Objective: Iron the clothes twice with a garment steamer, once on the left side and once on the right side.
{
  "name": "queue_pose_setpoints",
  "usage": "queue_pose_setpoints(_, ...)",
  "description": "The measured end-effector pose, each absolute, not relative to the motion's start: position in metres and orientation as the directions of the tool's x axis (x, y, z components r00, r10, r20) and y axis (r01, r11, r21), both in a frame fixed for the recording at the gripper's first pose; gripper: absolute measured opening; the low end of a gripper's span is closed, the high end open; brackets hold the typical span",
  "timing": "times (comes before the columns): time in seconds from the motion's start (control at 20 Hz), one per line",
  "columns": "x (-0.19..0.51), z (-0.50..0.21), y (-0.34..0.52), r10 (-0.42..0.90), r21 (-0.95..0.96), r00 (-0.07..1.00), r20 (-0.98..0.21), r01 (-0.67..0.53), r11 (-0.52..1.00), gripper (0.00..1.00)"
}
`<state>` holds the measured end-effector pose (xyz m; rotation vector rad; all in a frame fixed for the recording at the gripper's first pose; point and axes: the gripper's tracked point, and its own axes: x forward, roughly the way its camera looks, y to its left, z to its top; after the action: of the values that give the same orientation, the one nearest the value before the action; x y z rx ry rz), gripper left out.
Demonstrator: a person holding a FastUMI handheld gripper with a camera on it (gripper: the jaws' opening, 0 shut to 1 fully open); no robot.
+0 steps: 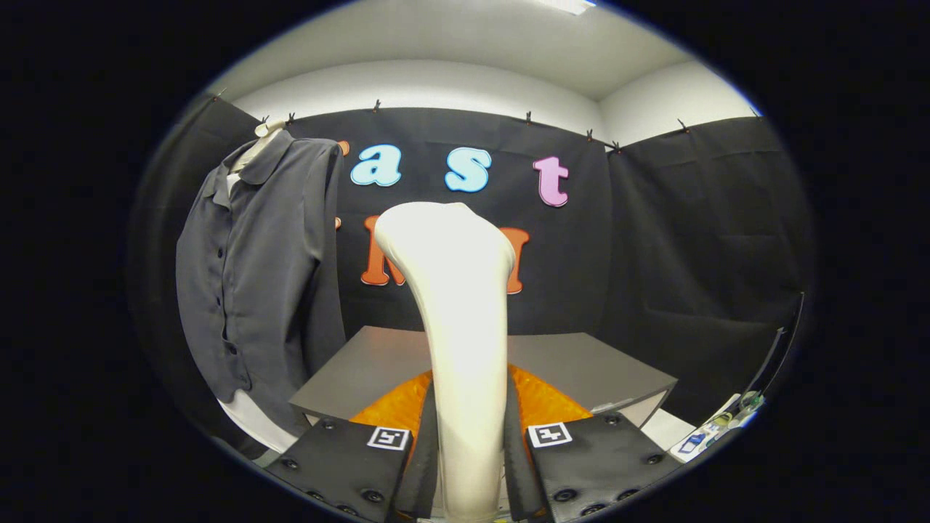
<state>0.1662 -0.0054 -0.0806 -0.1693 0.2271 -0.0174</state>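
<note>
Hand-held gripper [468,465] clamps glossy cream-white garment steamer [458,305] upright.

Hand-held gripper [468,465]: dark screwed finger plates with square tag markers.

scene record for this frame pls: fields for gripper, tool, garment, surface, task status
gripper: gripper shut on the garment steamer, a finger pressing each side of its handle
tool: white garment steamer, upright between the fingers, head raised above the table
garment: dark grey shirt hanging on the booth wall, beyond the fingers and off to the left of the steamer, buttoned
surface: grey table just ahead of the fingers, orange cloth on its near part
task status: steamer head apart from the shirt; not touching the fabric
</note>
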Motion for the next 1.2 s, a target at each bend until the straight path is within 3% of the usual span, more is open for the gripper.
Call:
queue_pose_setpoints(0.5, 0.109, -0.03, 0.16, -0.069, -0.152, 0.993, -0.098, 0.053, 0.987, 0.45)
queue_pose_setpoints(0.8, 0.137, -0.034, 0.257, -0.025, -0.185, 0.995, -0.093, 0.007, 0.983, 0.45)
queue_pose_setpoints(1.2, 0.198, -0.051, 0.321, -0.046, -0.235, 0.996, -0.072, 0.028, 0.971, 0.45)
